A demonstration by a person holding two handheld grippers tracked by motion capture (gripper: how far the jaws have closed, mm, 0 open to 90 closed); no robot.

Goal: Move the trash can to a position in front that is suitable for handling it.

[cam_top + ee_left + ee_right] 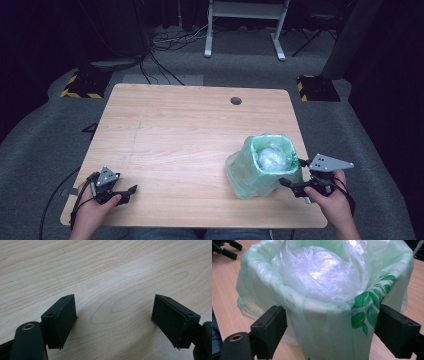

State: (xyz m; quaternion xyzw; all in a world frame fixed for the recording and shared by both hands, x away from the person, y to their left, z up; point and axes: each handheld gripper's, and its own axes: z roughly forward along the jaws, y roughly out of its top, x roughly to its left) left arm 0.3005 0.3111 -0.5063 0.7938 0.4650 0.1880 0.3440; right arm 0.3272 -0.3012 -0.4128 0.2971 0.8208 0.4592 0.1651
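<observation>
In the high view we see our left gripper [131,189] at the lower left of the frame, lying over the near edge of the table [190,130], well apart from the bin. The bin [267,167], lined with a pale green bag [239,175], stands at the lower right of the frame, and our right gripper [292,176] sits just beside its right flank. In the right gripper view the bin [324,335] fills the centre, between the two black jaws, with a bundle of clear plastic [319,272] heaped inside it and green leaf prints on the bag [362,312] towards the right.

The table is light wood with a visible grain and a small round hole [236,101] near its far edge, top centre of the high view. Around it lies grey carpet; a white desk frame [246,27] stands at the top of the frame, cables [170,40] trail across the floor at upper left, and yellow-and-black striped blocks [82,85] sit at either side.

In the left gripper view our left gripper [113,317] stands wide open over bare wood [107,270], holding nothing. In the right gripper view our right gripper [329,330] is also spread wide; the left jaw touches the bag and the right one lies against the leaf-printed side, so the bin sits between them.
</observation>
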